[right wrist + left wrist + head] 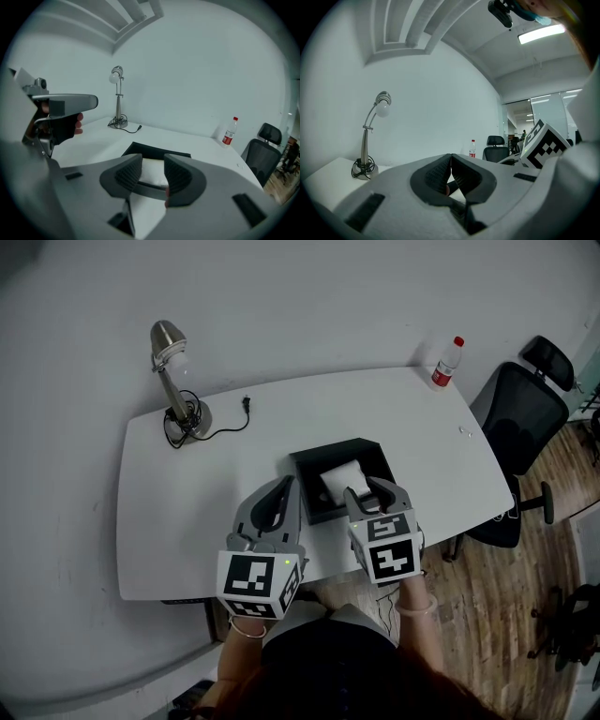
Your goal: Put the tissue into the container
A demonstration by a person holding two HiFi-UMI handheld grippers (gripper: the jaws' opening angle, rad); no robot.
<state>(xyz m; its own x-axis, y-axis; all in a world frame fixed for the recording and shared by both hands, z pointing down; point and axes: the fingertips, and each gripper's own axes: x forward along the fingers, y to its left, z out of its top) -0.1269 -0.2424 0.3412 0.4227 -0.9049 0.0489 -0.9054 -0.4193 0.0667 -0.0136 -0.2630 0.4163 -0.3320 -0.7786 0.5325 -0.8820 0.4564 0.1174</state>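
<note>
Head view: the white tissue (339,479) lies inside the black container (309,461) on the table (187,512). Left gripper view: the left gripper (451,158) has its jaws together, holding nothing. Right gripper view: the right gripper (152,159) has its jaws narrowly apart, the tissue lying just beyond them.

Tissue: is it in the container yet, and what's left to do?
Done: the tissue lies inside the black container. In hand: nothing. The right gripper has its jaws apart just over the container, and the left gripper is shut and empty. Left: probably just withdrawing.
</note>
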